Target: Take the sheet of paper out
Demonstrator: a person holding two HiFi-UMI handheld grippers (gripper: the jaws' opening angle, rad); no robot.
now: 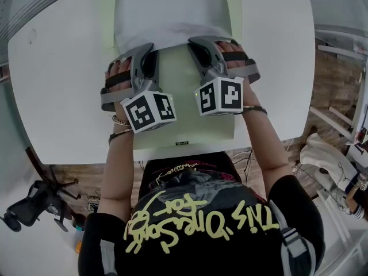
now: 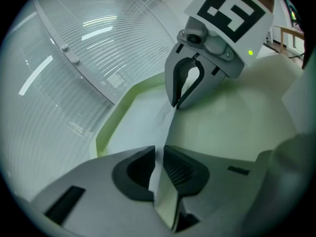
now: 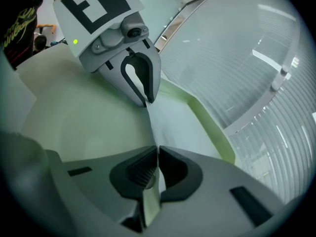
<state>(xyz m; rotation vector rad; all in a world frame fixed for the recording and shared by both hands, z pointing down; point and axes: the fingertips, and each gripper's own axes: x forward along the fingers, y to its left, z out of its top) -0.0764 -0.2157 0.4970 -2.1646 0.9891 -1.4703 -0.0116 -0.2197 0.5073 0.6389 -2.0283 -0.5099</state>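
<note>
A white sheet of paper (image 1: pixel 167 10) lies on a pale green folder (image 1: pixel 178 114) on the white table (image 1: pixel 57 85). The sheet's near edge is lifted into a ridge between both grippers. My left gripper (image 1: pixel 148 48) is shut on that edge at the left, and the sheet (image 2: pixel 143 117) runs up between its pads (image 2: pixel 159 157). My right gripper (image 1: pixel 198 41) pinches the same edge at the right, with the paper (image 3: pixel 177 122) clamped in its shut jaws (image 3: pixel 157 157). Each gripper view shows the other gripper, the right one (image 2: pixel 177 104) and the left one (image 3: pixel 147 101), holding the far end of the ridge.
The folder's raised green rim (image 2: pixel 111 122) borders the sheet. A ribbed translucent panel (image 3: pixel 256 68) stands past the table's far edge. A black office chair (image 1: pixel 34 203) sits on the floor at the left, and white clutter (image 1: pixel 328 154) lies at the right.
</note>
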